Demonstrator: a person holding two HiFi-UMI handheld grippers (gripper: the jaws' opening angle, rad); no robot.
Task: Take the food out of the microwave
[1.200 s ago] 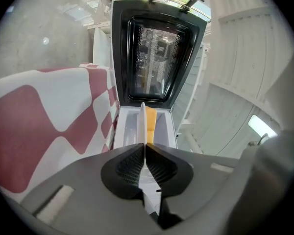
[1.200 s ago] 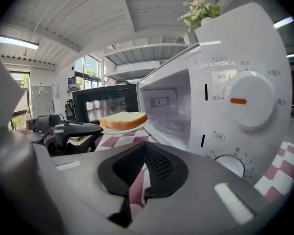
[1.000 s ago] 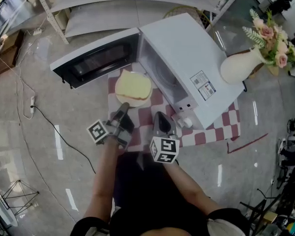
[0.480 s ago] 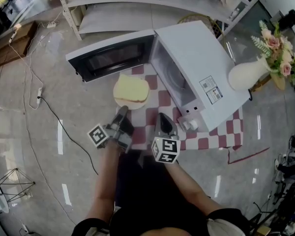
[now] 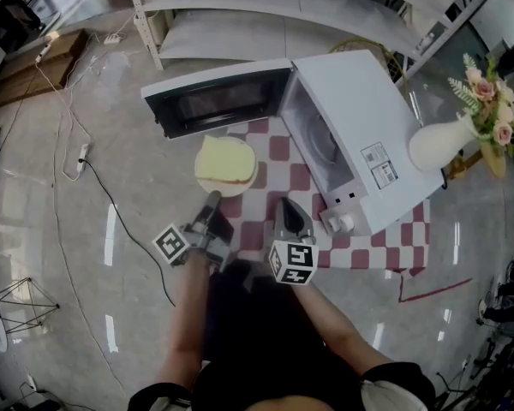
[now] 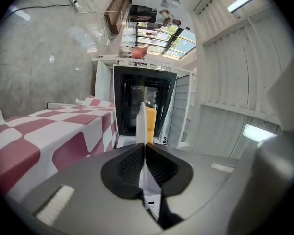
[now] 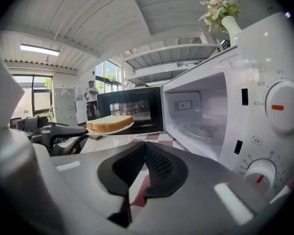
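A slice of bread point(image 5: 227, 157) lies on a white plate point(image 5: 240, 187), held outside the microwave point(image 5: 368, 127) in front of its open door point(image 5: 216, 101), above the left edge of a red-and-white checked cloth point(image 5: 250, 202). We see the left gripper point(image 5: 212, 202) pinching the plate's near rim. Its jaws are closed onto the thin white edge, which its own view shows running upright between the pads. The right gripper point(image 5: 284, 205) sits just beside it over the cloth, jaws pressed together with nothing between them. It points toward the microwave's open cavity point(image 7: 198, 114), where we make out a glass turntable point(image 7: 202, 129). Two dials point(image 7: 279, 106) mark the oven's front panel. A white vase point(image 5: 433, 144) of pink flowers point(image 5: 490, 101) stands to the right of the microwave. At left, a black cable point(image 5: 111, 221) trails across the glossy grey surface point(image 5: 68, 272) beyond the cloth.
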